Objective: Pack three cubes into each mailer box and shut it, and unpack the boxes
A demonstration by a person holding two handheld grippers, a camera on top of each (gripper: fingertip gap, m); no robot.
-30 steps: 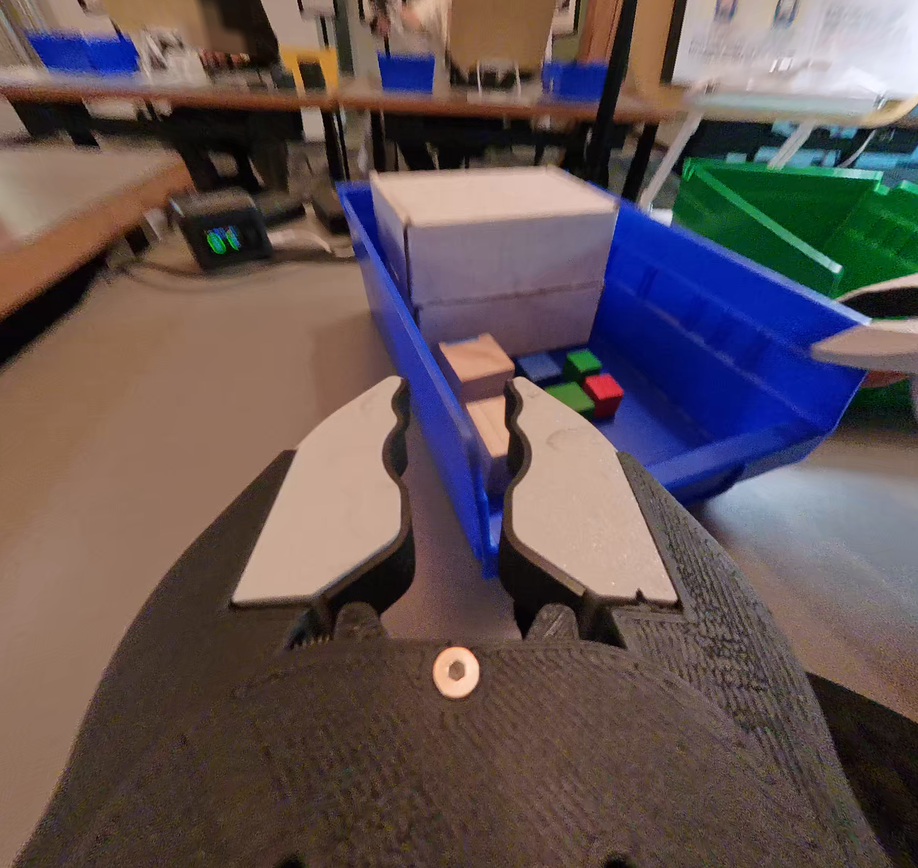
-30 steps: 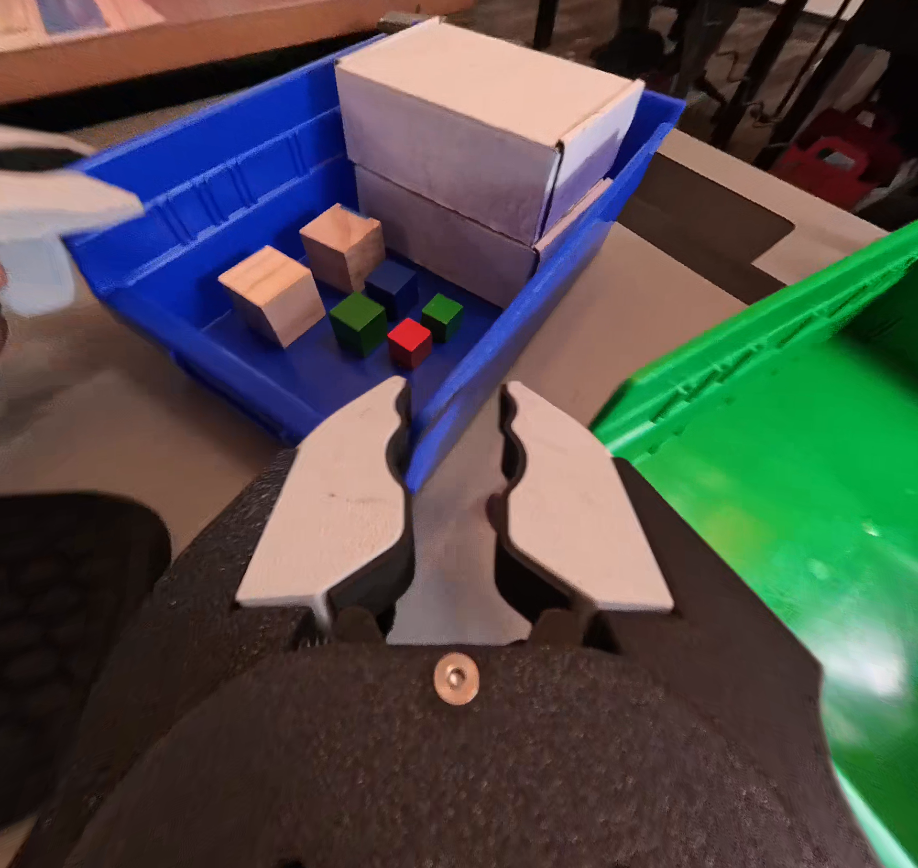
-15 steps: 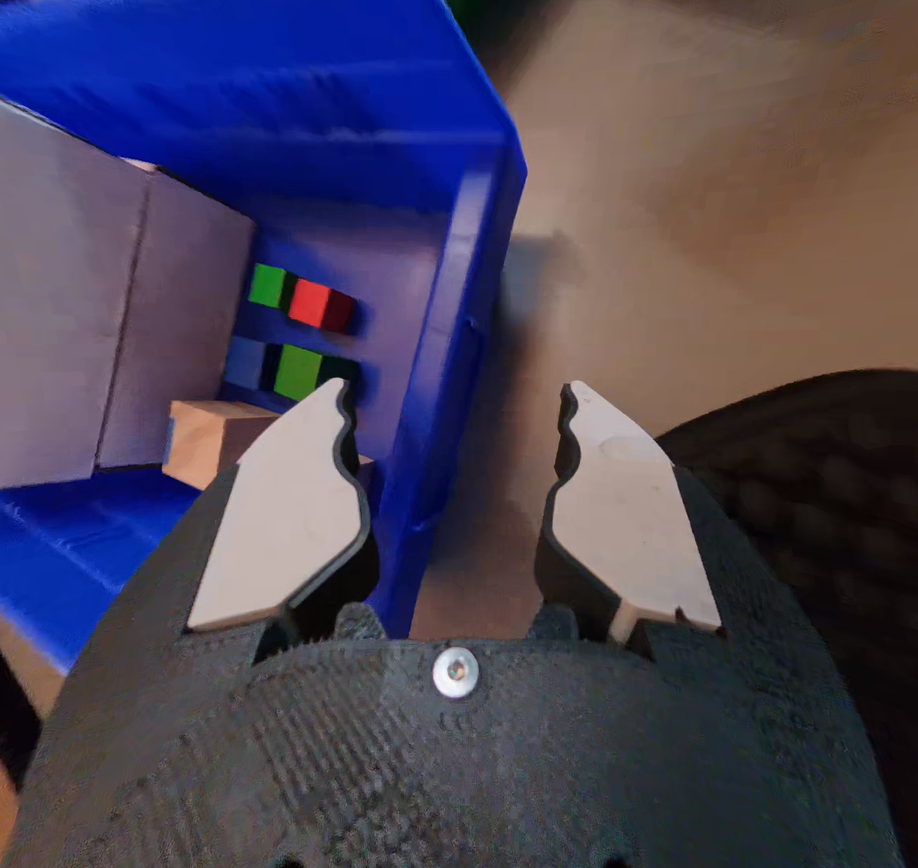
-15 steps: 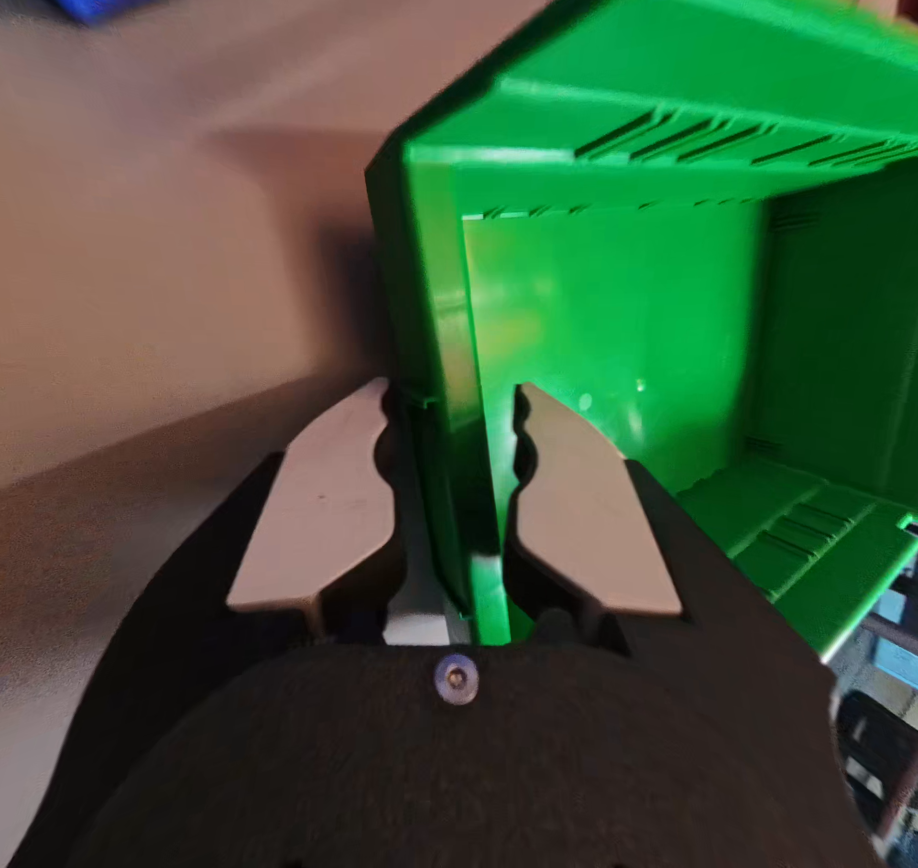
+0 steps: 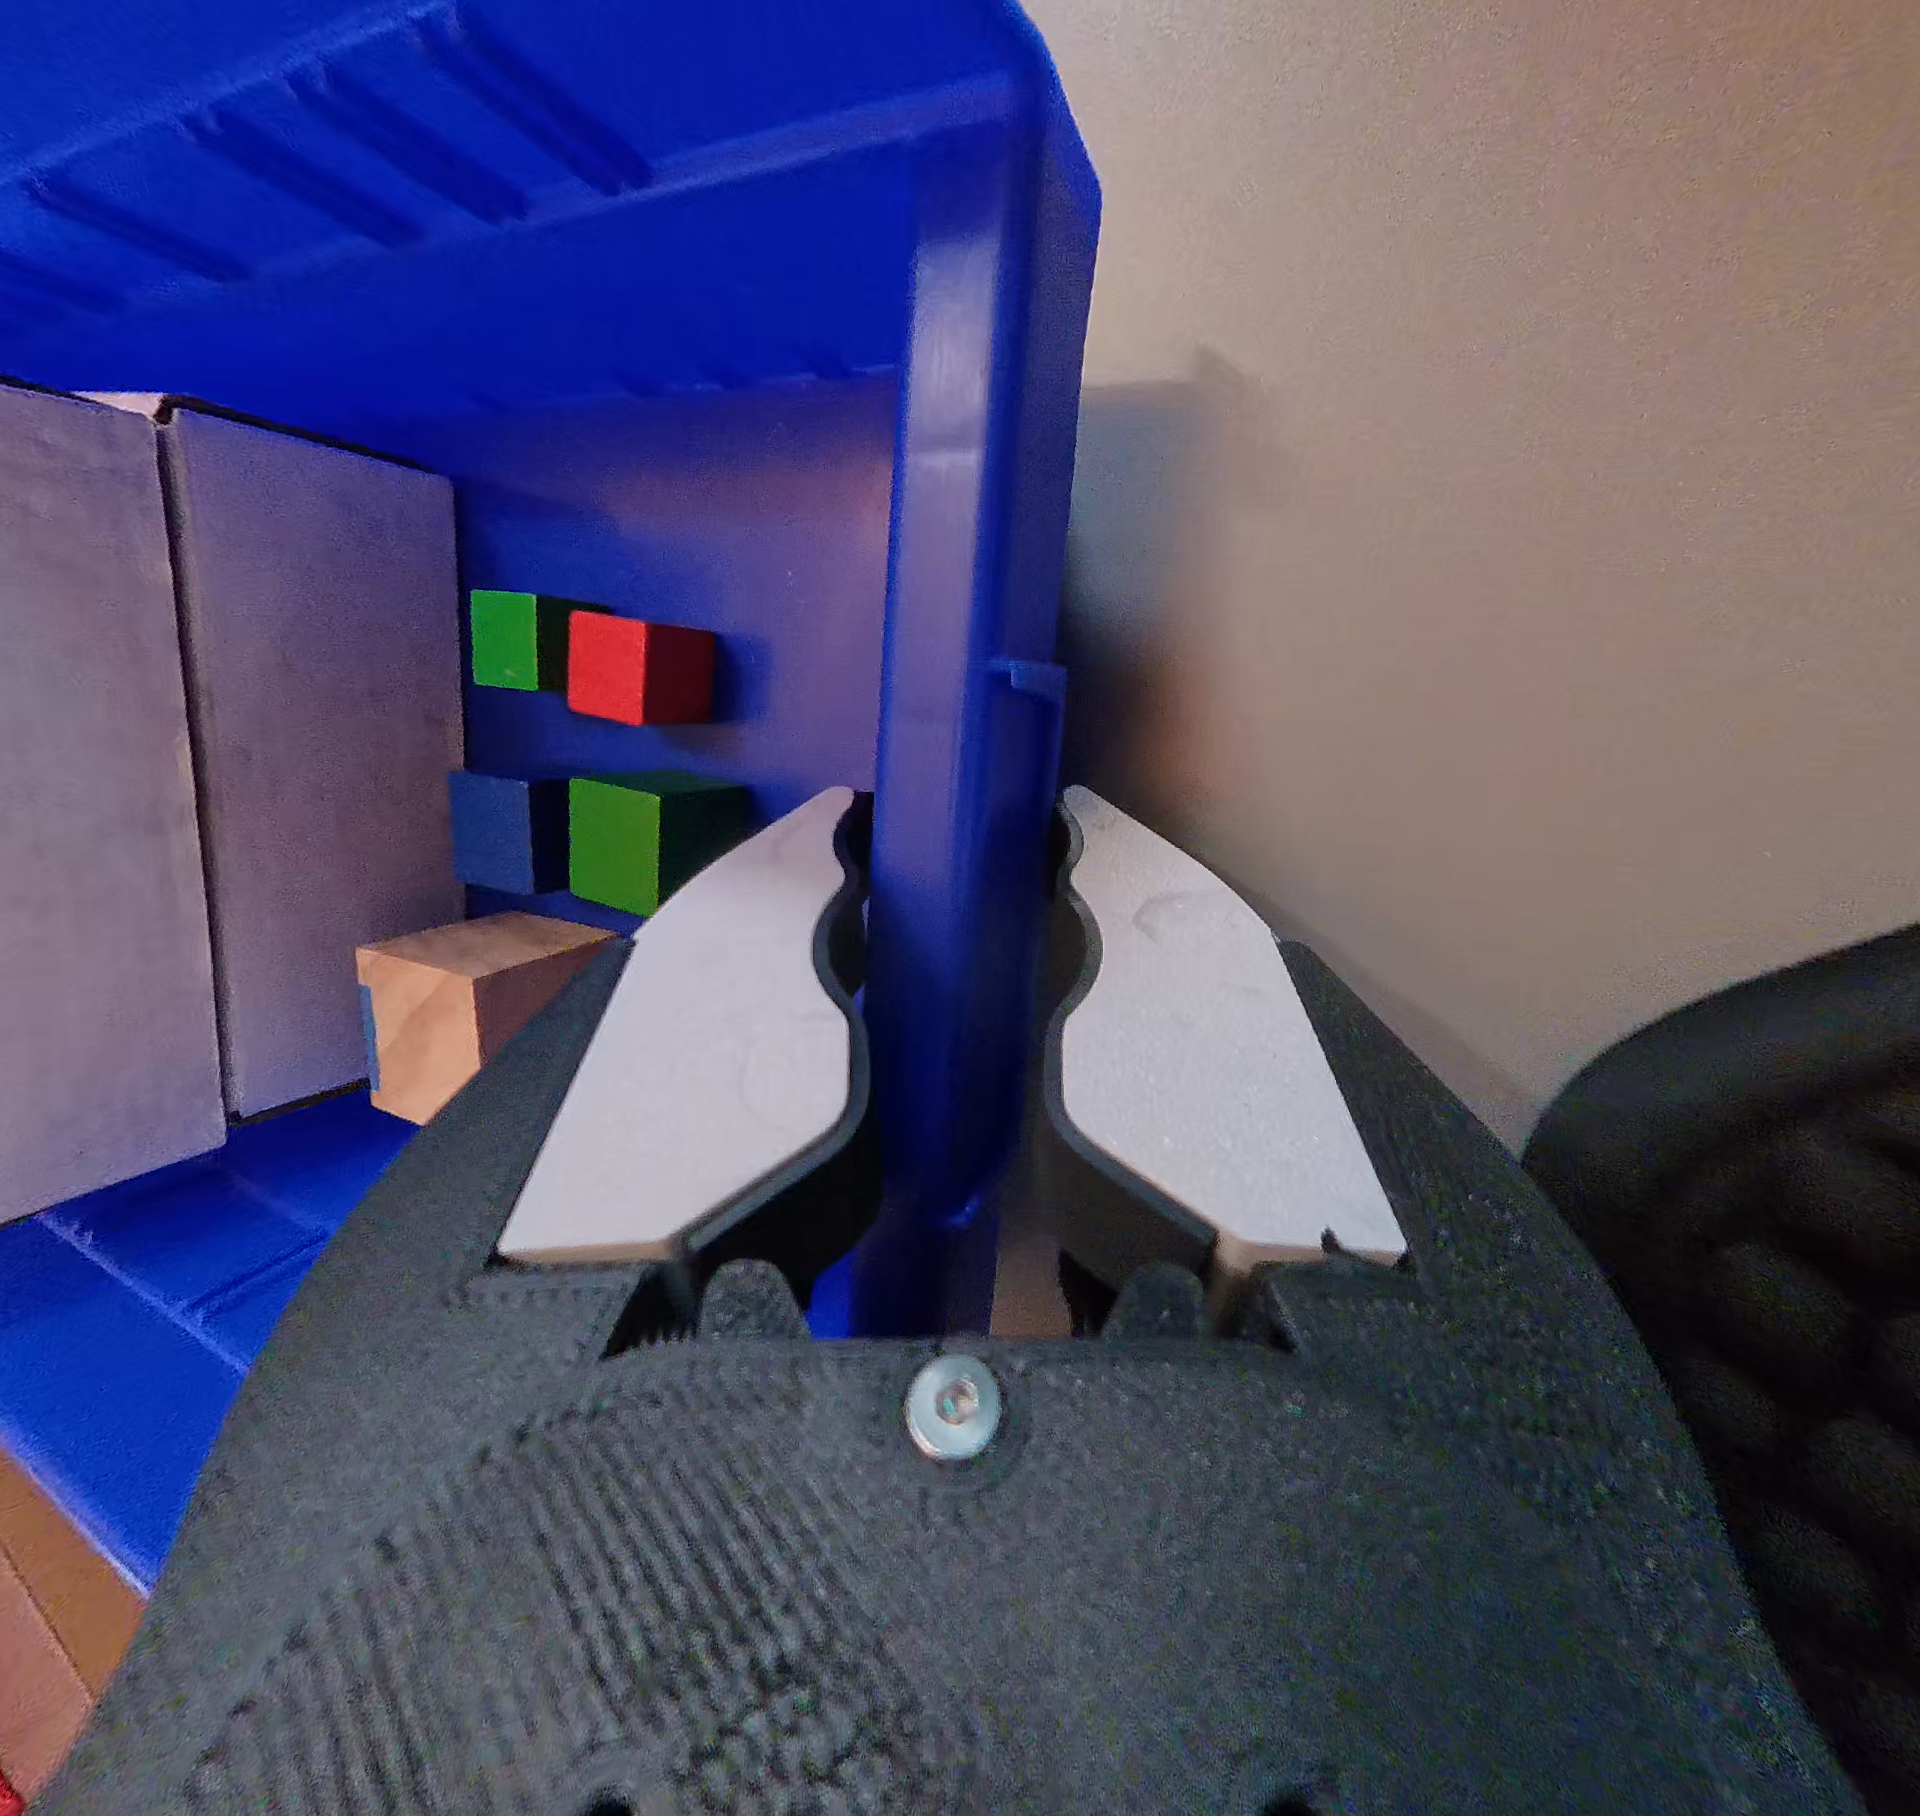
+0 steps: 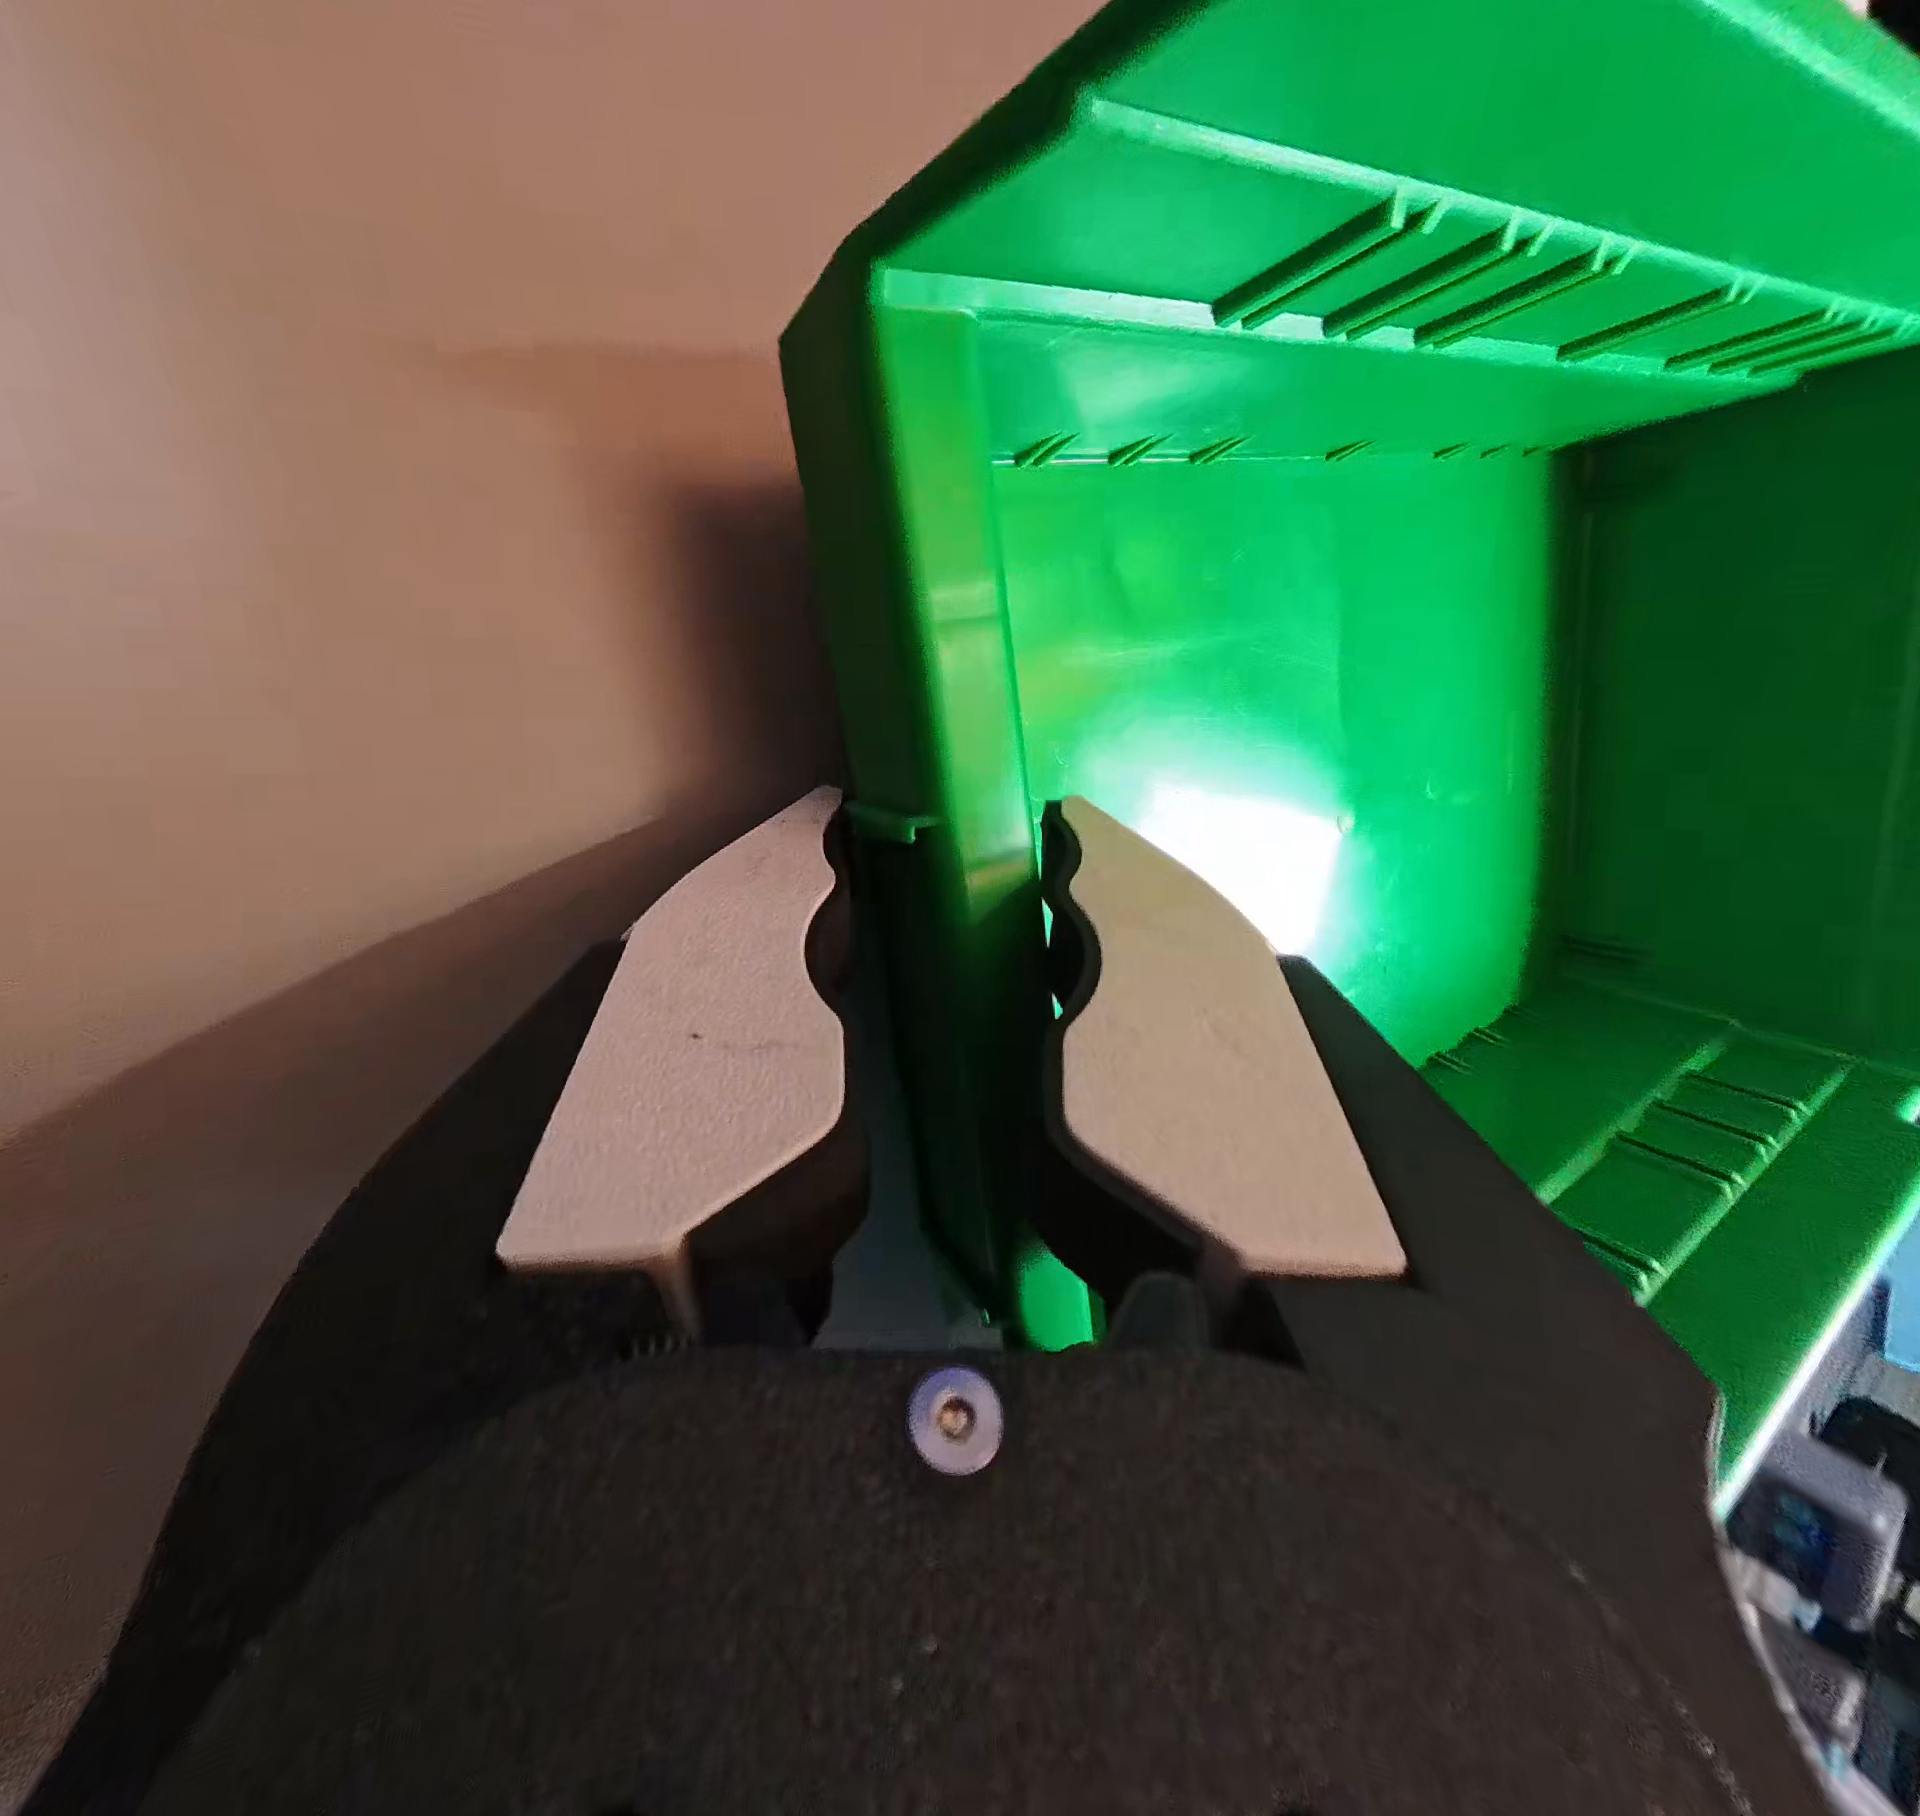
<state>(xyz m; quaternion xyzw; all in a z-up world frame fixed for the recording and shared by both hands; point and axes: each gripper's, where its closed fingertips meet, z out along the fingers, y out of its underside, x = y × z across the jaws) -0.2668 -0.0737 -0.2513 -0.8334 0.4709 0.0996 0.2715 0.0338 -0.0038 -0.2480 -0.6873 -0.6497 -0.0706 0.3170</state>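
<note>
In the left wrist view my left gripper (image 5: 958, 810) is shut on the front wall of the blue bin (image 5: 966, 519), one finger inside, one outside. Inside the bin lie two stacked white mailer boxes (image 5: 208, 748), a red cube (image 5: 634, 667), two green cubes (image 5: 623, 841), a blue cube (image 5: 494, 831) and a wooden cube (image 5: 447, 1008). In the right wrist view my right gripper (image 6: 940, 816) is shut on the front wall of the green bin (image 6: 935, 571). I see nothing lying in the part of the green bin that shows.
Both bins stand on a tan table top (image 5: 1507, 416), which also shows in the right wrist view (image 6: 364, 416). A black sleeve or gripper body (image 5: 1766, 1195) sits at the right edge of the left wrist view. My right fingertips sit around 30 cm from my left ones.
Both grippers swung down onto the bins' front walls. The left jaws opened wide around the blue wall, then closed on it. The right jaws closed on the green wall.
</note>
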